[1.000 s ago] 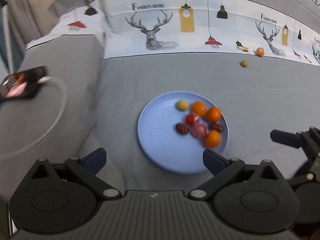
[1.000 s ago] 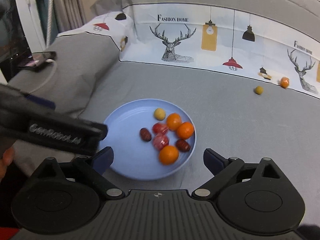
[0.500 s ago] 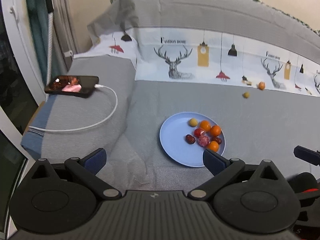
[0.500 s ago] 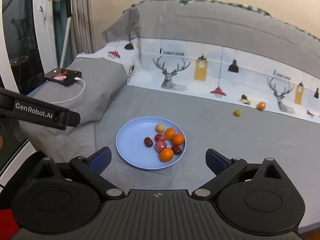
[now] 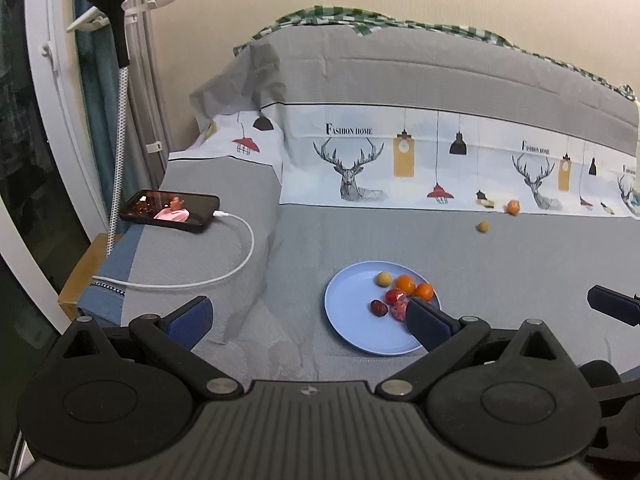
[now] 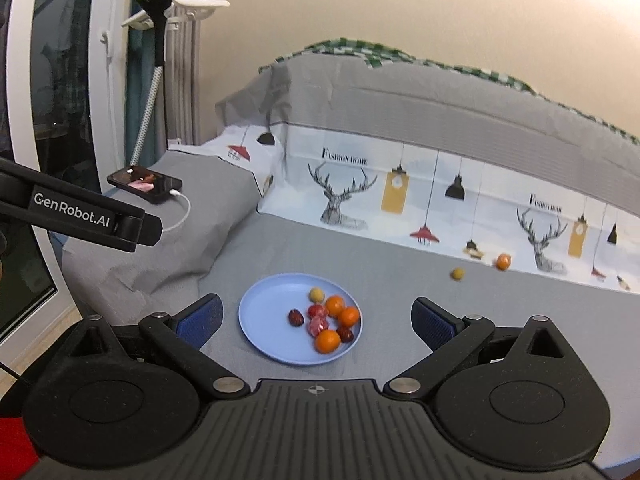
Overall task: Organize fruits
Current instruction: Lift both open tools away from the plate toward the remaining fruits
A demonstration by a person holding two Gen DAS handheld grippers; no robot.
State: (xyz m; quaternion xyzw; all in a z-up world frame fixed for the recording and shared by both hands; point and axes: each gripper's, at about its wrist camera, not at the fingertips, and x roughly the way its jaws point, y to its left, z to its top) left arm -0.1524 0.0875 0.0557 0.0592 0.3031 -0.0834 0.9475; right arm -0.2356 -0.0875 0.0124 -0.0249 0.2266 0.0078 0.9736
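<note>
I have pulled both grippers up and back from the blue plate (image 6: 260,312), so now it looks small and far below me, and I see much more of the room than I did a second ago. My left gripper (image 5: 308,316) is wide and holds nothing, and my right gripper (image 6: 316,316) is wide and empty too. The fruit pile (image 6: 330,322) sits on the right half of the plate: oranges, red ones, dark ones and one little yellow one. I think backing off means this round of picking is over, but the job is not done, because a loose orange fruit (image 6: 503,261) and a loose yellow fruit (image 6: 457,273) lie on the grey bed cover (image 6: 400,276), well apart from the plate, near the deer pattern. In the left view my own finger (image 5: 430,322) covers the front fruits, so I cannot count them there. The far fruits are small and blurry, so I cannot name their kind. A phone (image 5: 170,210) on a white cable (image 5: 240,256) rests on the left, away from the plate.
</note>
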